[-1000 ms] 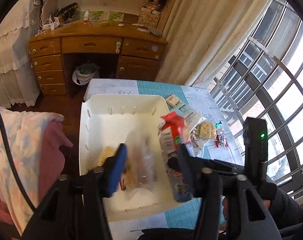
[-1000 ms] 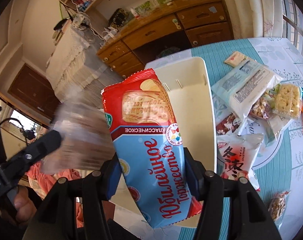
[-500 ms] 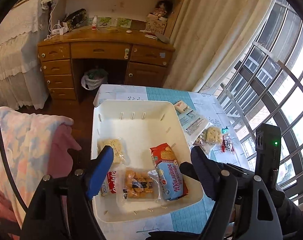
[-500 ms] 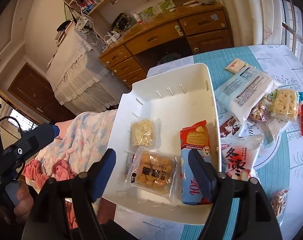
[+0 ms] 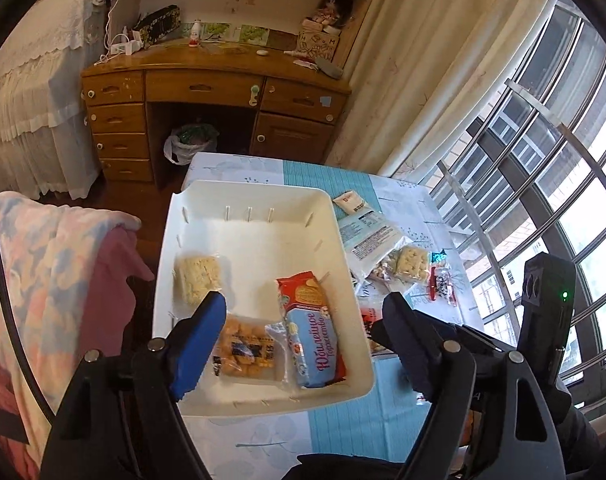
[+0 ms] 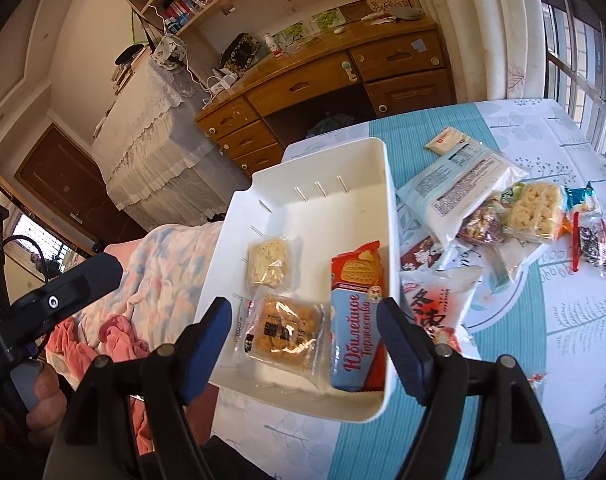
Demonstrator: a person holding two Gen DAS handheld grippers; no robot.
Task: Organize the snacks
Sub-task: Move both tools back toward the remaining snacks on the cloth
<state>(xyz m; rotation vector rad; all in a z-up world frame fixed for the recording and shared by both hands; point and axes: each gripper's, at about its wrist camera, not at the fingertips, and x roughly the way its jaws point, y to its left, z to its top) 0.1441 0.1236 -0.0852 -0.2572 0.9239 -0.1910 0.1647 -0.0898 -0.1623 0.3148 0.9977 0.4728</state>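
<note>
A white bin [image 5: 259, 196] [image 6: 387, 200] stands on the table's left side. In it lie a red-and-blue biscuit pack [image 5: 309, 336] [image 6: 357, 328], a clear pack of golden cookies [image 5: 245, 350] [image 6: 283, 330] and a pale crispy square [image 5: 197, 278] [image 6: 269, 260]. My left gripper [image 5: 303, 300] hangs open above the bin's near end, nothing between its blue fingers. My right gripper [image 6: 303, 304] is open too, above the cookies and biscuits, and touches neither. Loose snacks lie right of the bin: a white-blue bag [image 6: 459, 188], a rice cracker [image 6: 535, 208] and a white bag with red characters [image 6: 435, 304].
A floral blanket [image 5: 55, 264] lies just left of the bin, past the table edge. A wooden desk [image 5: 215, 88] stands behind the table, and window rails [image 5: 543, 152] run along the right. A hand [image 6: 43, 400] holds the left gripper's handle at the far left.
Both grippers have opened and let go: the biscuit pack left the right one and the clear cookie pack left the left one. Both packs now lie in the bin, and the grippers have drawn back.
</note>
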